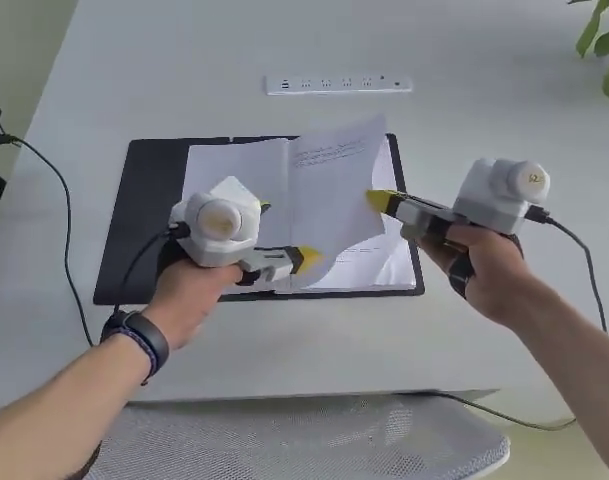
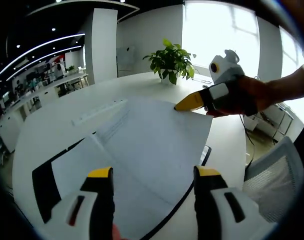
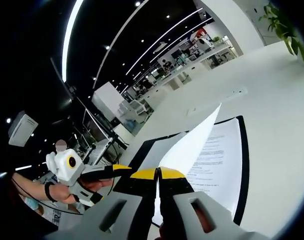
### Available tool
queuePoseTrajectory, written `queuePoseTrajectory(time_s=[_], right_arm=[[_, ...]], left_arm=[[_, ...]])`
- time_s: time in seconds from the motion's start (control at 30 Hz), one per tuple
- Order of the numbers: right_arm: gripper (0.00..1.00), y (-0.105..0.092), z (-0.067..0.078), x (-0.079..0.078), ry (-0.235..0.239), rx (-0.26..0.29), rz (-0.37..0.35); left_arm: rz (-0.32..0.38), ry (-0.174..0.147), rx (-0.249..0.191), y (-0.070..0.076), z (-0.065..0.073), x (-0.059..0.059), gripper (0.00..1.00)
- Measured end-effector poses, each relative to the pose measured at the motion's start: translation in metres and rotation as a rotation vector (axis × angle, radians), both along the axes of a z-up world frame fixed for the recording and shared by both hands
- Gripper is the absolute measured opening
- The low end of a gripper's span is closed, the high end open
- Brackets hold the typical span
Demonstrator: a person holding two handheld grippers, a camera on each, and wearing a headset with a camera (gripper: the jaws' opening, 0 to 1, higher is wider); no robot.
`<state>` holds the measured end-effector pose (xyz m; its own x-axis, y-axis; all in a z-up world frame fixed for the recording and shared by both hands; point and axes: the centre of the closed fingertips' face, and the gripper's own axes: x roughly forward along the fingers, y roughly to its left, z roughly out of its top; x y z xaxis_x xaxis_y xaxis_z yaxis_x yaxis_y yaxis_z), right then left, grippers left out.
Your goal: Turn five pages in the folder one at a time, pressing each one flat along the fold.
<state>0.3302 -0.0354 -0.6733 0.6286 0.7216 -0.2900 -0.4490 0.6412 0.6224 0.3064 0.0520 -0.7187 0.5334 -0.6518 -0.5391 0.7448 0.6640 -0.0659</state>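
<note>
- My right gripper [image 1: 380,201] has its yellow-tipped jaws pinched together on the right edge of one page [image 1: 329,190]; in the right gripper view the sheet rises straight out from between them.
- That page is lifted off the right half of the folder [image 1: 149,220] and stands tilted above it, its printed lines facing up toward the far edge.
- The folder lies open and flat on the white table [image 1: 184,60], black cover showing on the left, with white sheets on both halves.
- More printed sheets lie flat on the folder's right half, beneath the raised page.
- My left gripper [image 2: 154,175] has its jaws spread wide with nothing between them, and it hangs over the folder's near edge, close to the fold, pointing toward the right half.
- The two grippers are apart, mine on the right at the folder's right side, a little farther from me than the left one.
- A white power strip [image 1: 339,84] lies beyond the folder's far edge.
- A potted plant [image 2: 170,61] stands past the folder's far right corner.
</note>
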Motion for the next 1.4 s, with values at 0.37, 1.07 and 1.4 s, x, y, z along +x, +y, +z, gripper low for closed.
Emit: queuePoseTrajectory(time_s=[0.37, 1.07, 1.4], right_arm=[[0.0, 0.051, 0.019, 0.0, -0.046, 0.008, 0.087], [0.0, 0.164, 0.009, -0.013, -0.039, 0.005, 0.269], [0.0, 0.201, -0.019, -0.017, 0.025, 0.004, 0.303]], left_arm=[[0.077, -0.007, 0.001, 0.053, 0.003, -0.01, 0.66], [0.207, -0.002, 0.01, 0.138, 0.002, -0.034, 0.67], [0.24, 0.007, 0.006, 0.154, -0.001, -0.04, 0.67]])
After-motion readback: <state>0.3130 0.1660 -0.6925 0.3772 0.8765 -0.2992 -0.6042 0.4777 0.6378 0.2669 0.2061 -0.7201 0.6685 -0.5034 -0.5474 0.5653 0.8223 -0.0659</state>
